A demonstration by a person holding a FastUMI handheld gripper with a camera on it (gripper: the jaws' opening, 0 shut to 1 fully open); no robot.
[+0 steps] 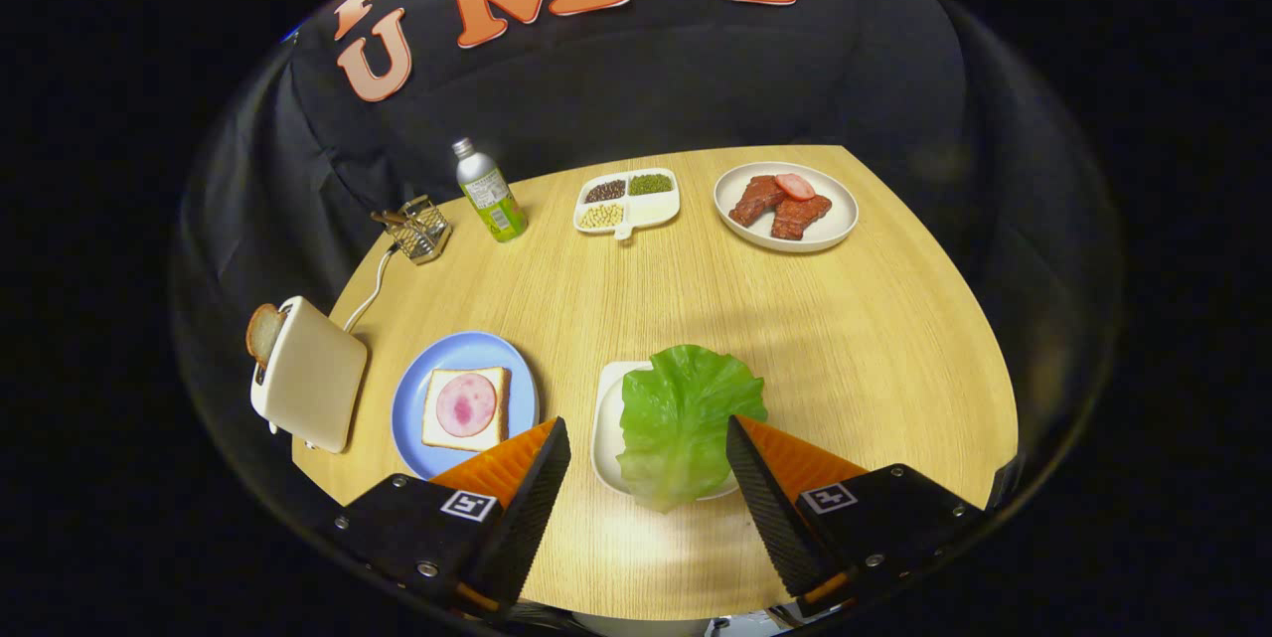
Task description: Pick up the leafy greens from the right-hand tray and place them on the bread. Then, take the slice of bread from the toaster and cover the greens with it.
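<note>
A green lettuce leaf (684,423) lies on a small white tray (606,418) just ahead of my gripper (648,430), between the two fingertips and below them. The fingers are spread wide with nothing held. To the left of the leaf, a blue plate (412,389) carries a slice of bread (467,408) topped with a pink round of ham. Further left stands a cream toaster (308,387) with a slice of bread (263,331) sticking out of its slot.
On the far side of the wooden table (855,339) are a white plate of meat (787,206), a divided white dish of beans (626,201), a small bottle (489,191) and a wire basket (417,228). The toaster's cord runs toward the basket.
</note>
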